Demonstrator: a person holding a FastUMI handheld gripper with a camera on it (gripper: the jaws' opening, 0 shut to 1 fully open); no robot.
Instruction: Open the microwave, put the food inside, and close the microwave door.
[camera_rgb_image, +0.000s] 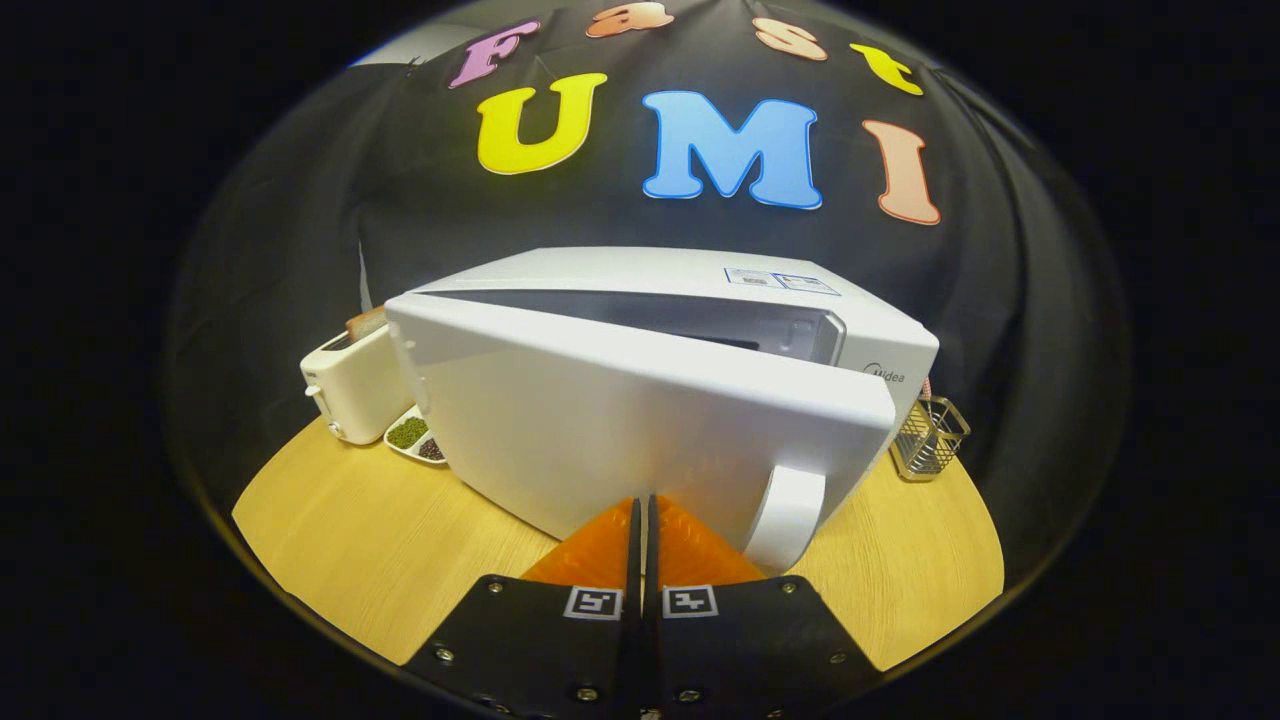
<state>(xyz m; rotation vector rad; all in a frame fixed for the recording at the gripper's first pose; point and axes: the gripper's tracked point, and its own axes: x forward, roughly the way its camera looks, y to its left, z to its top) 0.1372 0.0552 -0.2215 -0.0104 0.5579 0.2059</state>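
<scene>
A white microwave (880, 345) stands on the round wooden table (350, 540). Its white door (620, 420) is swung partly ajar, hinged on the left, with a dark gap showing along its top towards the cavity. The door's white handle (790, 515) hangs at its right end. My gripper (643, 505) is shut, its two orange fingers (600, 545) pressed together with nothing between them. The tips sit right against the door's outer face, just left of the handle. The inside of the microwave is hidden behind the door.
A white toaster (350, 385) with a slice of bread (365, 322) stands left of the microwave. A divided white dish (415, 435) of green and dark grains lies beside it. A wire basket (928, 438) sits at the microwave's right.
</scene>
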